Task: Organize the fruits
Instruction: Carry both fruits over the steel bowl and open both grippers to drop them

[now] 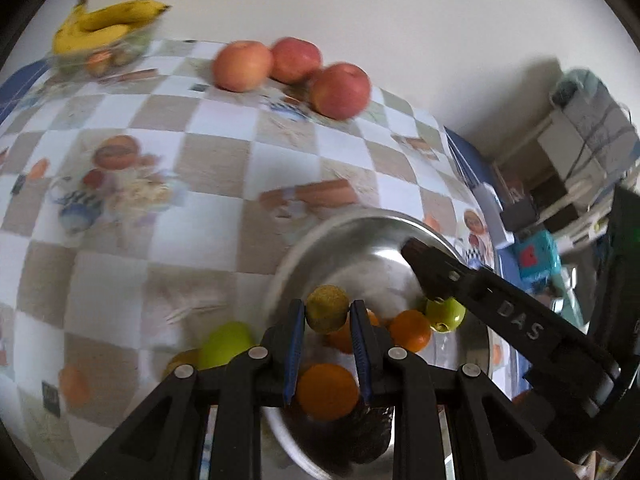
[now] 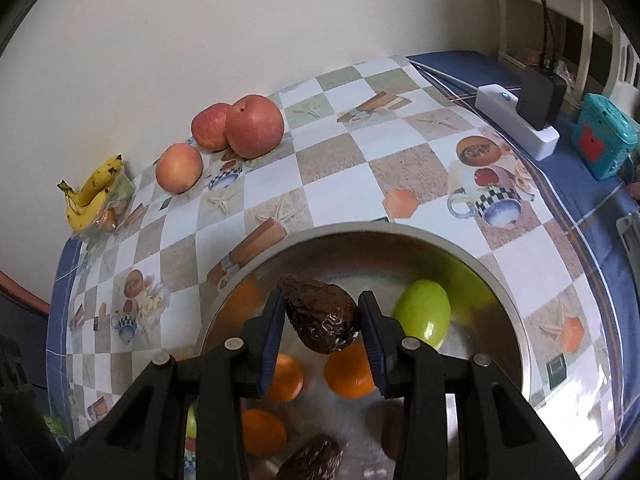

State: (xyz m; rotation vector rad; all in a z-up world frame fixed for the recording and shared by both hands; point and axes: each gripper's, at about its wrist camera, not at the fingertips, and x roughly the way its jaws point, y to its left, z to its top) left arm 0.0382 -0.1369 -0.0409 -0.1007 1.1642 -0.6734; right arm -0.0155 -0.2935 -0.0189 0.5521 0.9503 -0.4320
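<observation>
My left gripper (image 1: pixel 327 312) is shut on a small yellow-green fruit (image 1: pixel 327 307), held over the steel bowl (image 1: pixel 320 240). My right gripper (image 2: pixel 322 316) is shut on a dark wrinkled avocado (image 2: pixel 322 318) above the same bowl (image 2: pixel 500 276); its arm (image 1: pixel 500 312) crosses the left wrist view. The bowl holds several oranges (image 2: pixel 350 372), a green apple (image 2: pixel 422 314) and more dark avocados (image 2: pixel 312 460). Three red apples (image 2: pixel 254 126) lie on the checkered tablecloth by the wall. Bananas (image 2: pixel 90 196) lie on a bag of fruit in the far left corner.
A green fruit (image 1: pixel 226 344) shows beside the bowl's left rim in the left wrist view. A white power strip with a black adapter (image 2: pixel 536 96) and a teal box (image 2: pixel 602 142) sit at the table's right end. The wall runs along the far side.
</observation>
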